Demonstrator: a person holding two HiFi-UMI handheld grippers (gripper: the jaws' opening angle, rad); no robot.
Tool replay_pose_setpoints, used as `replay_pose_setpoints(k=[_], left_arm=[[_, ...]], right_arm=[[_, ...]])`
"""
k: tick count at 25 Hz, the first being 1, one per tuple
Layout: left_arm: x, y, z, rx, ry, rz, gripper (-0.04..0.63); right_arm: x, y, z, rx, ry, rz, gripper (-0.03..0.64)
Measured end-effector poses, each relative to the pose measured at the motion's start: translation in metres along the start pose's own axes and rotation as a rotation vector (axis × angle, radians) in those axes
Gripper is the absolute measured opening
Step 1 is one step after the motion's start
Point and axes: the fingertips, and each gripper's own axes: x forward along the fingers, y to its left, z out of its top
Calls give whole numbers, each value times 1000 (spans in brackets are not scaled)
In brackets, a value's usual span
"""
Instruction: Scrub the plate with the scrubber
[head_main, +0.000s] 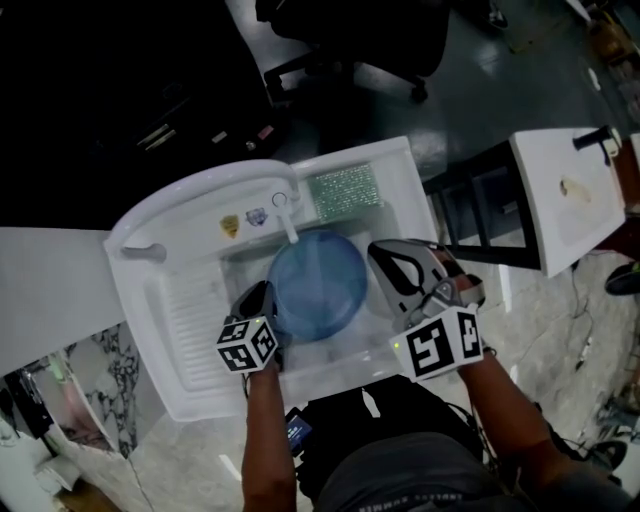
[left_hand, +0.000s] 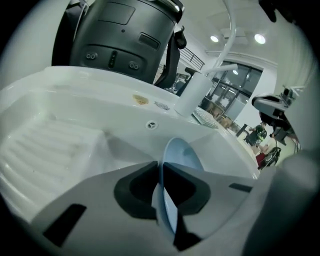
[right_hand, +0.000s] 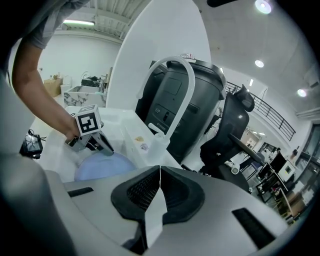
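Over the white sink (head_main: 140, 240), both grippers work at the basin. The blue plate (head_main: 318, 280) sits in the basin, right below the faucet (head_main: 285, 215) spout. Can't tell whether it lies flat or tilted.

The left gripper (head_main: 265, 300) is at the plate's left edge. In the left gripper view its jaws are pinched onto the thin plate rim, pads pressing both sides, so it is gripping the plate. From that view the plate runs edge-on away from the jaws toward the basin wall.

The right gripper (head_main: 388, 262) hovers just beside the plate's right edge, over the right side of the basin. I can't tell if it is touching the plate. In the right gripper view its jaws are closed together with nothing between them.

The green scrubber (head_main: 345, 187) lies on the sink's back right ledge, behind the plate and apart from both grippers. Neither gripper holds it.

The ribbed drainboard (head_main: 190, 320) is left of the basin. Two small stickers (head_main: 242, 221) are on the back rim near the faucet base. A dark office chair (head_main: 350, 40) stands on the floor behind the sink. A second white basin (head_main: 570, 190) sits well off to the right.
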Motion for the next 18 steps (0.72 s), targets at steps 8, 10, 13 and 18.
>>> replay_pose_setpoints(k=[8,10,13,18], left_arm=[[-23,-1,-2,-172,-73,-33,37],[-28,-3,-2,-212,-91,-49,37],[-37,-6,-2,-274,-117,-76,37],[-56,-12,5,-362,-169,-126,38]], right_arm=[[-4,1,9,-15,-5,-6,31],[-5,1,9,-16,0,-8,31],[-6,0,8,-14,5,-12,31],[6,-9,-1,-25,3,-19,32]])
